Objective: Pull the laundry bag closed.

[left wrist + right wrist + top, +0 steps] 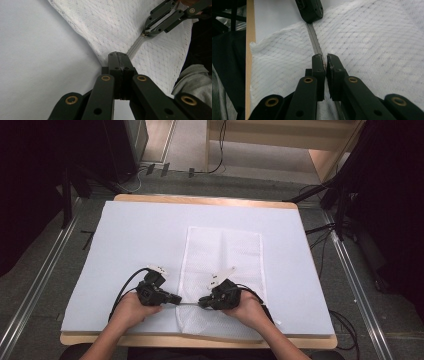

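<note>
A white mesh bag (225, 252) lies flat on the pale mat (135, 235), its grey zipper (189, 304) running across near the front edge. My left gripper (178, 299) is shut on the bag's left edge at the zipper's end; in the left gripper view its jaws (119, 55) pinch mesh there. My right gripper (201, 303) faces it a short way along the zipper. It is shut on the small brass zipper pull (144, 35). In the right gripper view its tips (324, 59) straddle the zipper (313, 35), with the left gripper (310, 11) beyond.
The mat covers a wooden table (205, 200) whose front edge (250, 62) lies close to the bag. Black stands and cables sit on the floor around the table. A grey sleeve (193, 80) shows behind the right gripper.
</note>
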`<state>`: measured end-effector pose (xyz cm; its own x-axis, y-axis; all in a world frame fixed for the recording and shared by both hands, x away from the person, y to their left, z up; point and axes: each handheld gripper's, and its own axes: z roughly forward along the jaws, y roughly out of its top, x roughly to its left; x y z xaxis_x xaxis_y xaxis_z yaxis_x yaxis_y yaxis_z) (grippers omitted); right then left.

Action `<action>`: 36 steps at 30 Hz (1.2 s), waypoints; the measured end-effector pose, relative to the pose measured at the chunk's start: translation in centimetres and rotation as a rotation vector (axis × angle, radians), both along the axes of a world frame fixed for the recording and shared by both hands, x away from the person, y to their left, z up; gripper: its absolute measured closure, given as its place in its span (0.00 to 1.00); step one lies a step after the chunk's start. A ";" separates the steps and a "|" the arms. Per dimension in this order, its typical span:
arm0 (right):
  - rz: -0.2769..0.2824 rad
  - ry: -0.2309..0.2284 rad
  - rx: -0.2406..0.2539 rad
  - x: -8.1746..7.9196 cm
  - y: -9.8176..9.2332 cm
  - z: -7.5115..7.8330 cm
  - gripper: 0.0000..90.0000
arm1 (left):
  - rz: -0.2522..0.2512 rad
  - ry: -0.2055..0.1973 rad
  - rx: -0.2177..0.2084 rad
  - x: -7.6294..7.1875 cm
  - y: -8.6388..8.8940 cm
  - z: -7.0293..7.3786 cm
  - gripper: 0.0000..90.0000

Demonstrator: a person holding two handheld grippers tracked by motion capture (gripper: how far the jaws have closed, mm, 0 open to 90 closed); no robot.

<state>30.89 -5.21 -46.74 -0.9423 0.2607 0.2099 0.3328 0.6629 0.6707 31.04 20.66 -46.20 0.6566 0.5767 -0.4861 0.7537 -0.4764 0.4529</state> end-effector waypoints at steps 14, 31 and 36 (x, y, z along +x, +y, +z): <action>-0.033 0.020 0.004 -0.2 -2.0 0.2 0.97 | -0.007 -0.011 0.004 -0.1 0.0 0.0 1.00; -0.054 0.030 0.014 -0.3 -3.5 0.2 0.97 | -0.006 -0.009 0.002 0.0 0.0 0.0 1.00; -0.055 0.035 0.012 -0.3 -3.7 0.3 0.97 | -0.010 -0.011 0.002 0.0 0.0 0.0 1.00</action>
